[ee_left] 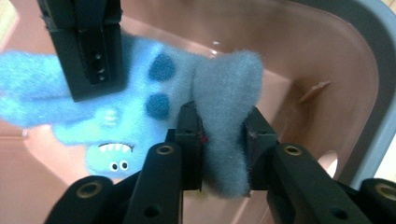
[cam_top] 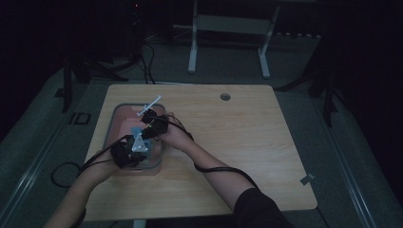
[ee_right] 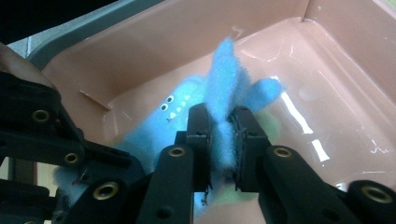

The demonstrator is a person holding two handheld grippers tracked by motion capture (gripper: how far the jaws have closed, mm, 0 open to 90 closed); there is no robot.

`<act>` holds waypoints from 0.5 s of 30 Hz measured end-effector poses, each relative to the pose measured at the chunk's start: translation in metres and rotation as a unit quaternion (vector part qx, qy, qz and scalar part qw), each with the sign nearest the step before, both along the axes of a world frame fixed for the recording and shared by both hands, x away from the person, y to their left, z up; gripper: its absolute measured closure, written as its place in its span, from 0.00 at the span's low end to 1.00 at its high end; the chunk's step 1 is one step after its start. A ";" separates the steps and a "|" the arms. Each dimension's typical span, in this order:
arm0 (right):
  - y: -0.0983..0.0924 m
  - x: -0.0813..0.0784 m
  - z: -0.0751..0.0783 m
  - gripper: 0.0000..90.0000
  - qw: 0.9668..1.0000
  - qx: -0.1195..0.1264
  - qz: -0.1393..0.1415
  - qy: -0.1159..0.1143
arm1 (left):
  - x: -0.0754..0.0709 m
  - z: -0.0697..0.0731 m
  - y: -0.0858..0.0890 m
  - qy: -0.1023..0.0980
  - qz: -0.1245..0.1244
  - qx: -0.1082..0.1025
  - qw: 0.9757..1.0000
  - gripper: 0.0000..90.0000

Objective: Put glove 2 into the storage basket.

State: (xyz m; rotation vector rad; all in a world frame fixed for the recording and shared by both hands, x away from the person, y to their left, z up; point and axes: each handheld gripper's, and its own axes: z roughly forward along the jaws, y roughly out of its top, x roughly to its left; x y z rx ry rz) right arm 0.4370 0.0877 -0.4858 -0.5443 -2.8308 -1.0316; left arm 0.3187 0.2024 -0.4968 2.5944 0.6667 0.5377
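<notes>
Both grippers are down in the pink tub (cam_top: 115, 124) at the left side of the tabletop (cam_top: 237, 142), and between them they've got a blue fleece sock (ee_left: 140, 98) with a little monster face on it. Look along the left gripper (ee_left: 223, 130) in its own view: the pads are pressing into a thick fold of the sock, a grey-blue part that bulges up above the fingertips, so that gripper is clamped on the fabric. Just behind it, the other gripper's black jaws come down from the top of that view onto the sock's lighter blue body, beside two dark blue spots. The face, with small white teeth and round eyes, sits low in that view, just above the tub floor. Over to the right gripper view: the right gripper (ee_right: 223, 133) is pinching a narrow strip of the same sock, which stands up between the pads and pokes out above them, so it's closed on the sock too. The monster face shows there further back, against the tub's near wall, and the sock's body hangs down into the tub. From the high view, the left gripper (cam_top: 130, 151) sits at the tub's near end and the right gripper (cam_top: 151, 124) towards the middle, the person's forearms coming in from below with cables trailing across the tabletop.
</notes>
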 end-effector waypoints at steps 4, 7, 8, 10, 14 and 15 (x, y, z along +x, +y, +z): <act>-0.001 0.001 0.000 0.76 1.000 0.002 -0.005 -0.004 | -0.002 0.001 0.000 -0.004 -0.004 0.001 1.000 0.67; -0.004 0.002 0.004 0.61 1.000 0.011 -0.008 -0.008 | -0.004 0.006 0.002 -0.010 0.014 -0.005 1.000 0.57; -0.005 0.002 0.006 0.57 1.000 0.016 -0.008 -0.009 | -0.004 0.009 0.004 -0.015 0.023 -0.009 1.000 0.50; -0.007 0.002 0.011 0.52 1.000 0.022 -0.010 -0.014 | -0.004 0.016 0.007 -0.012 0.042 -0.024 0.999 0.37; -0.017 0.002 0.024 0.38 0.999 0.045 -0.002 -0.007 | -0.006 0.028 0.010 -0.012 0.073 -0.045 0.996 0.16; -0.019 0.002 0.026 0.36 0.999 0.049 -0.002 -0.007 | -0.007 0.029 0.009 -0.014 0.077 -0.041 0.996 0.15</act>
